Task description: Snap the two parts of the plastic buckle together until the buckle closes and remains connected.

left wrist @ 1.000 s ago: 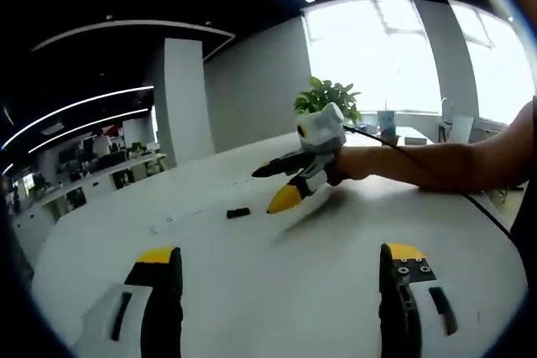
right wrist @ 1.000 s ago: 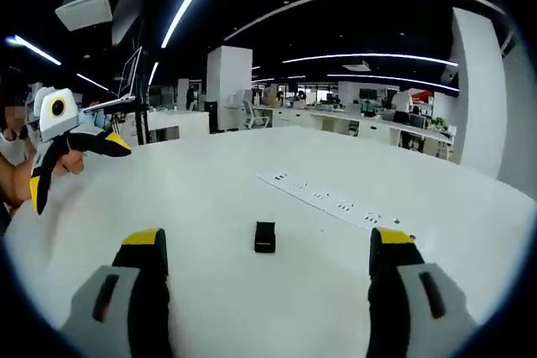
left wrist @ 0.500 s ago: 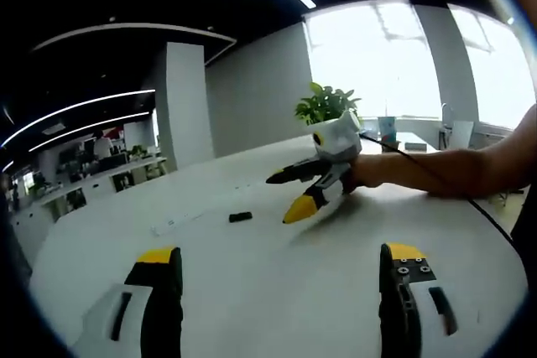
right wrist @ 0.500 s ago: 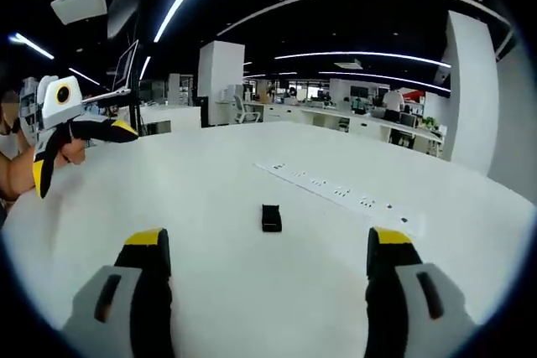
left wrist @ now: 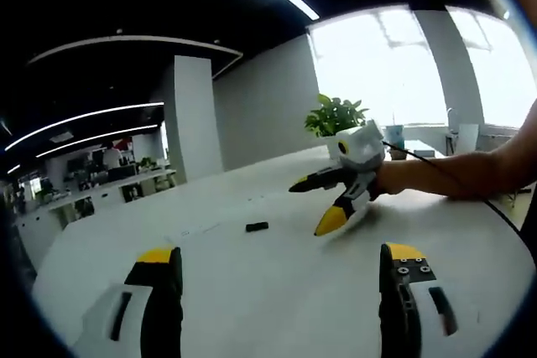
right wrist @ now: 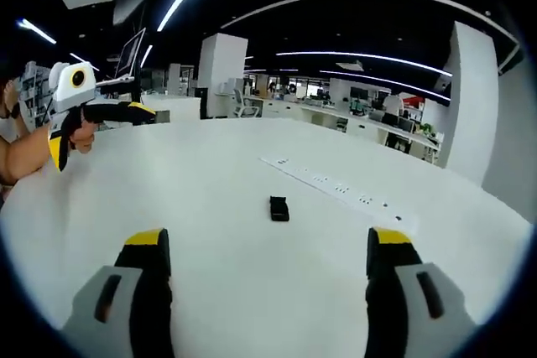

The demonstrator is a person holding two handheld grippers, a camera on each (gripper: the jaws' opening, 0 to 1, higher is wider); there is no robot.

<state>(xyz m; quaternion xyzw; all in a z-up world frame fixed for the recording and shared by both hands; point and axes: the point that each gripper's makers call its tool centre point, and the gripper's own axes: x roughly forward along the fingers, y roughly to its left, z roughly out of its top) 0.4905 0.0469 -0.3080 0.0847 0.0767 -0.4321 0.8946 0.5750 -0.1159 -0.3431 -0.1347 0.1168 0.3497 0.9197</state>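
Observation:
A small black plastic buckle (right wrist: 278, 208) lies on the white table (right wrist: 210, 199), well ahead of my right gripper (right wrist: 264, 262), whose yellow-tipped jaws stand wide apart with nothing between them. In the left gripper view the same buckle (left wrist: 257, 226) is a dark speck at mid-table, far beyond my left gripper (left wrist: 281, 270), which is open and holds nothing. The right gripper (left wrist: 336, 199) hangs over the table to the right of the buckle, held by a person's arm (left wrist: 461, 175). Seen from the right gripper view, the left gripper (right wrist: 92, 119) is at far left.
A long white power strip (right wrist: 336, 193) lies just behind the buckle. A black cable (left wrist: 495, 215) trails over the table's right side. A potted plant (left wrist: 336, 115) and cups stand by the bright windows. Office desks fill the background.
Both cameras have shifted. In the left gripper view the buckle and the right gripper have slid rightward. In the right gripper view the buckle sits slightly higher and further right.

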